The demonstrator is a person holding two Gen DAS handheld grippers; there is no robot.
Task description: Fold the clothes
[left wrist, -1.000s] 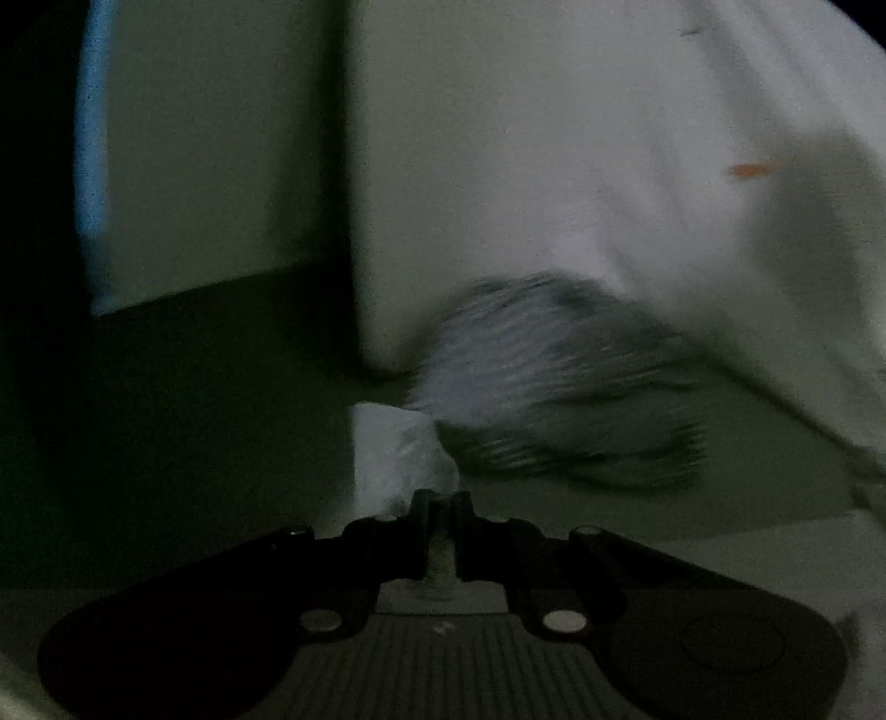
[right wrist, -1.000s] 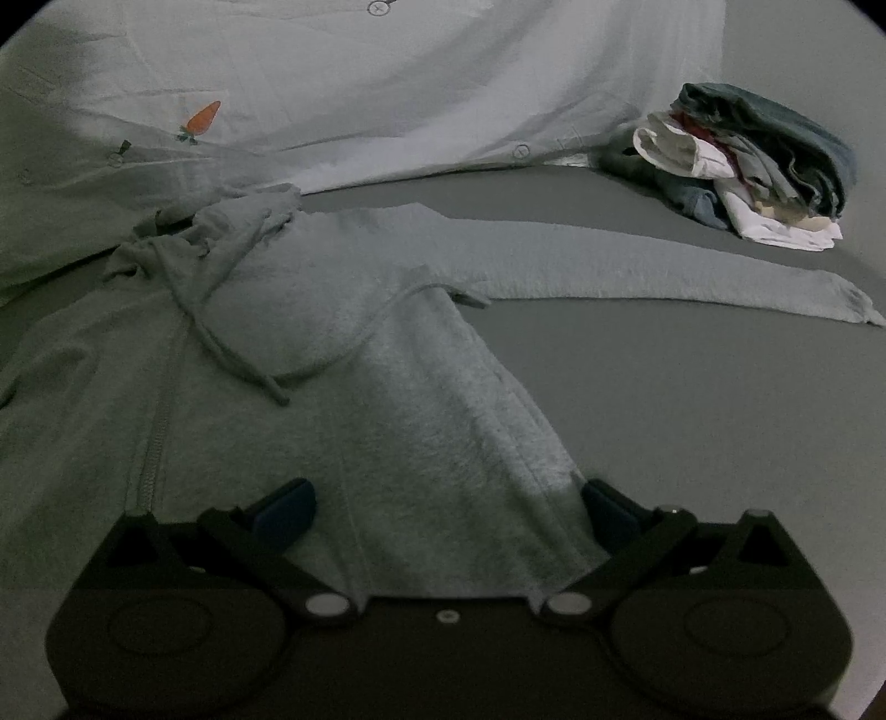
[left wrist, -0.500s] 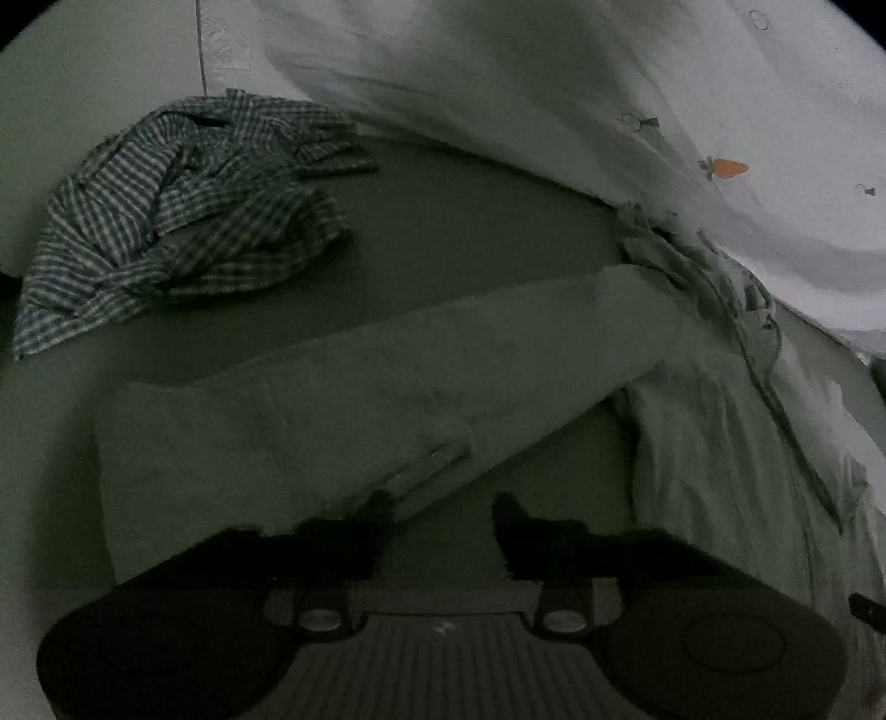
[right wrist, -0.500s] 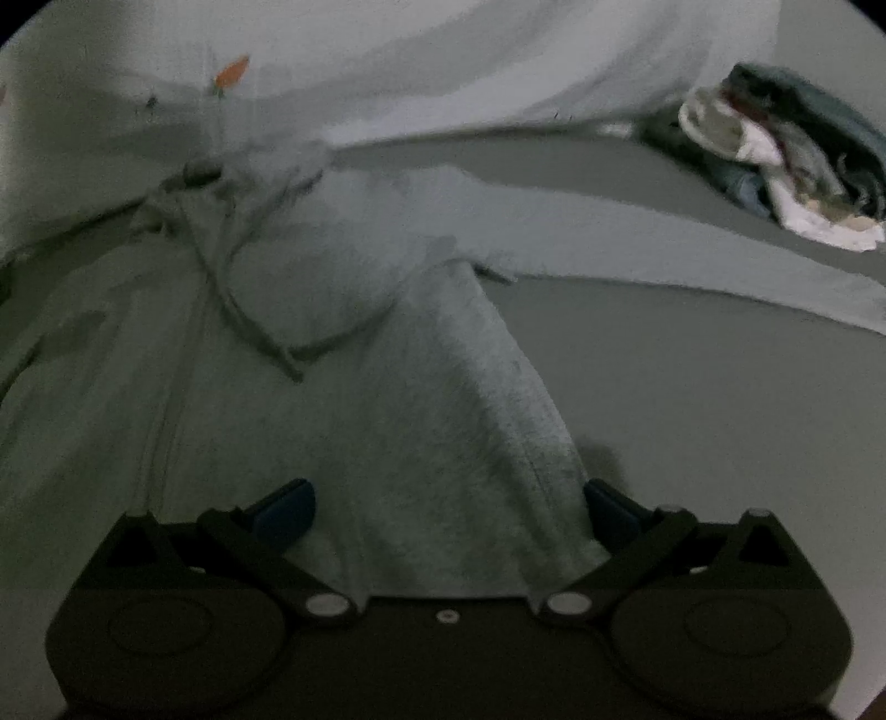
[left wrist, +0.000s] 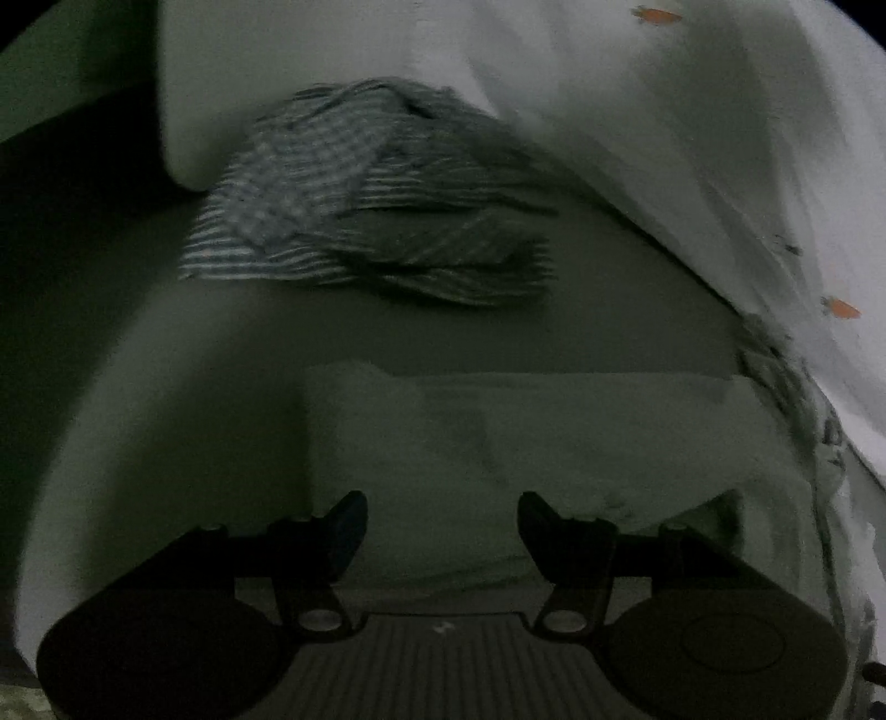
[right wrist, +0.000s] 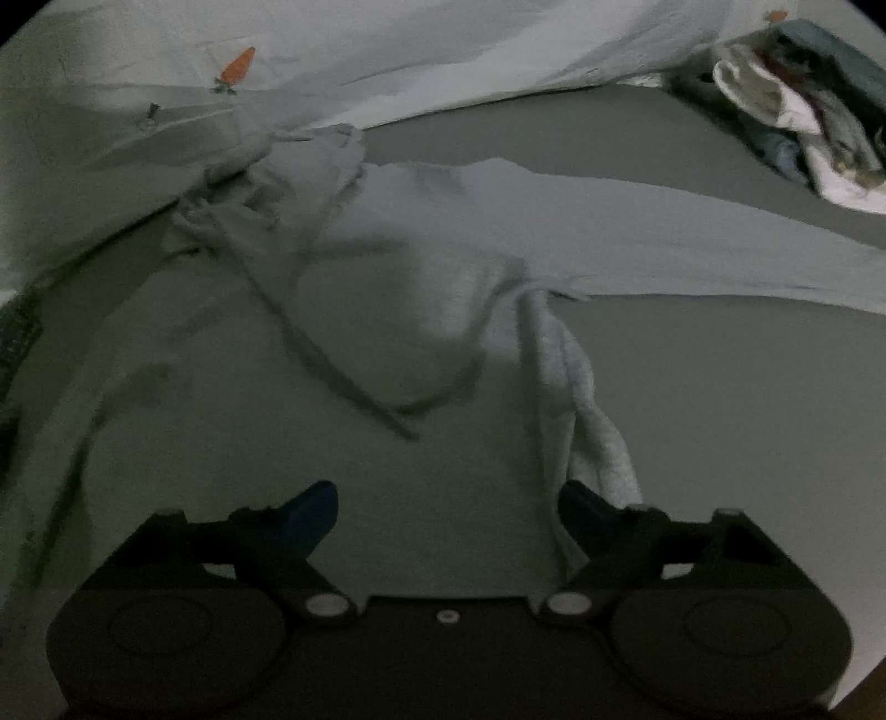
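Observation:
A light grey hoodie (right wrist: 415, 277) lies spread on the grey bed sheet (right wrist: 720, 387), its hood toward the duvet and one sleeve (right wrist: 692, 243) stretched out to the right. My right gripper (right wrist: 448, 509) hangs over the hoodie's body. Its jaws are closing with the body cloth between them, and a raised fold of the side edge (right wrist: 587, 421) stands by the right finger. In the left wrist view the other sleeve (left wrist: 526, 432) lies flat across the sheet. My left gripper (left wrist: 443, 531) sits just above it, its jaws opening and the pads not pressing on the cloth.
A crumpled checked shirt (left wrist: 360, 210) lies beyond the left sleeve, against a white pillow (left wrist: 266, 72). A white duvet (right wrist: 387, 50) with carrot prints runs along the far side. A pile of mixed clothes (right wrist: 803, 122) sits at the far right.
My left gripper was shut on a bit of pale cloth; it has let go, opened and dropped over the flat sleeve. My right gripper's jaws have narrowed and the hoodie's side edge has bunched up.

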